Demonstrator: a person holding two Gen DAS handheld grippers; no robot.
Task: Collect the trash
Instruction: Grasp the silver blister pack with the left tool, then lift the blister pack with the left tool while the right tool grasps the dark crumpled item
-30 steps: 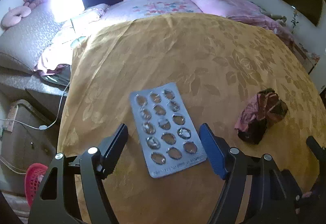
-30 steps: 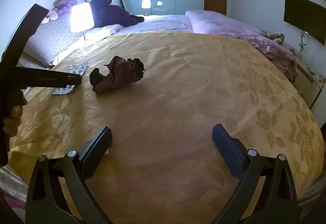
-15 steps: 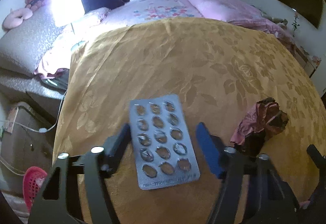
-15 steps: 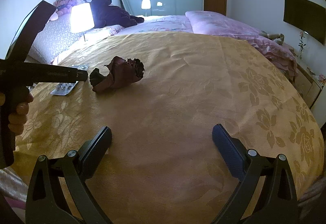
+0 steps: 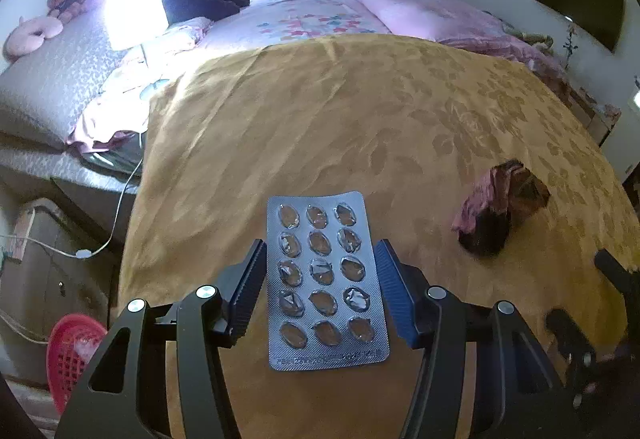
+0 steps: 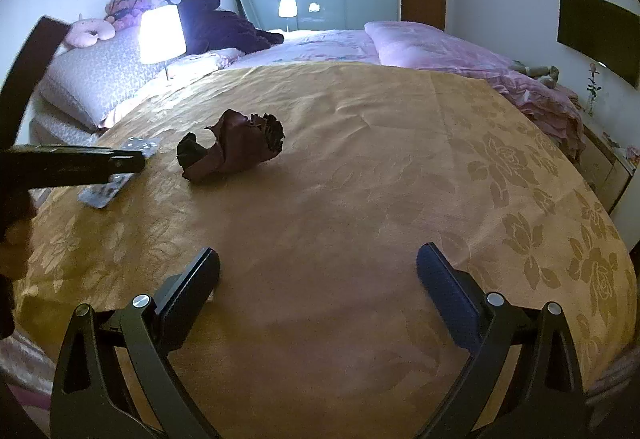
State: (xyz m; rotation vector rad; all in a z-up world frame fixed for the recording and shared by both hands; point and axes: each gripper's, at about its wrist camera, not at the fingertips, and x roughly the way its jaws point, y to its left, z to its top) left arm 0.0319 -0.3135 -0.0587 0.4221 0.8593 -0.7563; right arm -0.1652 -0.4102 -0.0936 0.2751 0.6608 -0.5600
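Note:
A silver blister pack (image 5: pixel 326 279) of used pills lies flat on the gold bedspread (image 5: pixel 340 111). My left gripper (image 5: pixel 320 265) straddles it, with one finger close to each long edge and small gaps showing. A crumpled dark red wrapper (image 5: pixel 502 207) lies to the right of the pack. In the right wrist view the wrapper (image 6: pixel 232 151) sits left of centre, with the pack (image 6: pixel 120 175) partly hidden behind the left gripper's body. My right gripper (image 6: pixel 318 271) is wide open and empty over bare bedspread.
A lit lamp (image 5: pixel 136 11) stands at the bed's left side near grey pillows. A pink basket (image 5: pixel 72 359) sits on the floor at lower left, below the bed edge. Pink bedding (image 6: pixel 440 51) lies at the far end.
My left gripper has moved forward over the blister pack and its fingers have narrowed around the pack's sides. The right gripper has not moved.

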